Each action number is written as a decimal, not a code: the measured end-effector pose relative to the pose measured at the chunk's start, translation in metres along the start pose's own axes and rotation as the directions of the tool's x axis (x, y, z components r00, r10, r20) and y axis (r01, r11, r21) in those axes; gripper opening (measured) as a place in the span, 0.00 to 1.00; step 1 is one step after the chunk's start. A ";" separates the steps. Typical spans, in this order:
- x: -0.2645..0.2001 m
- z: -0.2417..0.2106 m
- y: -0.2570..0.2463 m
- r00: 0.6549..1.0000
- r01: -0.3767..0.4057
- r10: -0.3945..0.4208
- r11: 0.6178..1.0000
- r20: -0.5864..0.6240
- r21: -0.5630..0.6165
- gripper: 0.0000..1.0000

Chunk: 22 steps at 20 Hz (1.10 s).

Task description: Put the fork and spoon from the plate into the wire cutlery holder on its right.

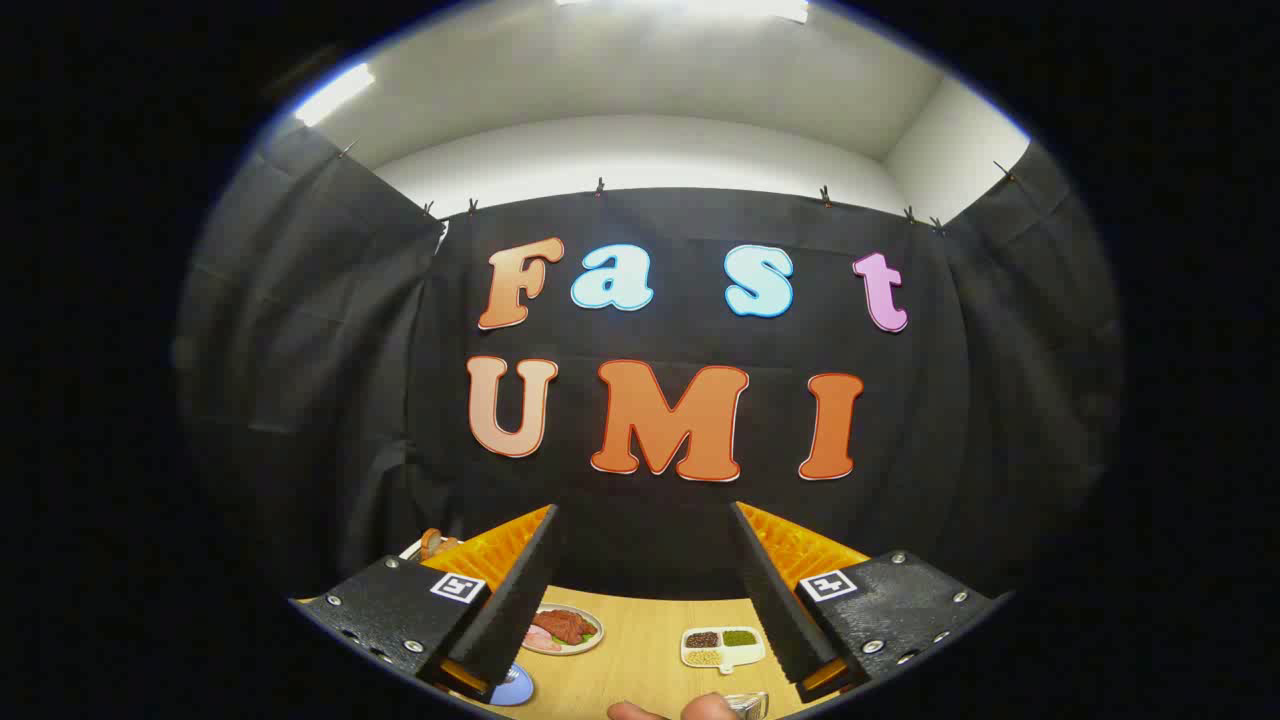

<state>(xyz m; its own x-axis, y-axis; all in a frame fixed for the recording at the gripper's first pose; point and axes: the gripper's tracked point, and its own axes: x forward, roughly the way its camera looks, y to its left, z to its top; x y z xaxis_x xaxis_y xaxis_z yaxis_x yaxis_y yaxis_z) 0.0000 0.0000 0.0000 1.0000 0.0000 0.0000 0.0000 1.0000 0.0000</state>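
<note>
Gripper view. The gripper [645, 590] is raised and aimed at the booth wall, well above the bench [640, 670]. Its fingers stand wide apart with nothing between them.

Task items: the fork, the spoon and the wire cutlery holder cannot be identified from this angle. A small glinting object [748, 705] lies at the near bench edge, just beside fingertips [700, 708] of a person's hand; what it is cannot be told.

Count of things on the bench, beyond and below the fingers:
- one round plate [565, 631] carrying what look like meat pieces, close beside the left finger;
- one divided tray [722, 647] with three compartments of grains or seeds, nearer the right finger;
- one blue disc [515, 688], partly hidden under the left finger;
- one brownish object [432, 543] past the left finger, too small to name.

Judgement on the step in hand: this is the approach, with no cutlery yet held. To do it well, the gripper should tip downward until the cutlery plate and holder come into sight, keep the fingers wide, then line them across a handle so both close squarely on it.
</note>
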 end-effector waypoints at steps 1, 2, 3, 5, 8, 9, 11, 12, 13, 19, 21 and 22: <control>0.001 -0.004 -0.003 1.000 0.007 -0.007 1.000 -0.017 0.015 0.98; 0.002 -0.006 -0.005 0.999 0.013 -0.012 1.000 -0.030 0.024 0.98; 0.002 -0.005 -0.004 1.000 0.011 -0.010 0.999 -0.029 0.031 0.98; 0.001 0.002 -0.002 1.000 0.001 -0.001 0.999 -0.005 0.032 0.98; -0.001 0.007 0.001 1.000 0.001 -0.001 1.000 0.025 0.022 0.98; -0.001 0.007 0.000 1.000 0.003 -0.004 1.000 0.025 0.023 0.98; -0.001 0.006 -0.004 1.000 0.024 -0.024 0.999 0.016 0.030 0.98; -0.001 0.007 -0.006 0.999 0.033 -0.033 0.999 0.015 0.034 0.98; -0.003 0.007 -0.006 0.999 0.038 -0.039 0.999 0.016 0.036 0.98; -0.002 0.008 -0.003 0.999 0.035 -0.035 0.999 0.037 0.017 0.97; 0.000 0.003 0.000 0.999 0.039 -0.040 0.999 0.034 0.012 0.97; -0.001 0.001 0.004 0.999 0.033 -0.033 0.999 0.027 0.007 0.97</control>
<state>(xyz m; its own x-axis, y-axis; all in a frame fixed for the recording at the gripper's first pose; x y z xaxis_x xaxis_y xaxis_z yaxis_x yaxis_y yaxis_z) -0.0006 0.0037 0.0005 0.9991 -0.0327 0.0272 0.0325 0.9994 0.0069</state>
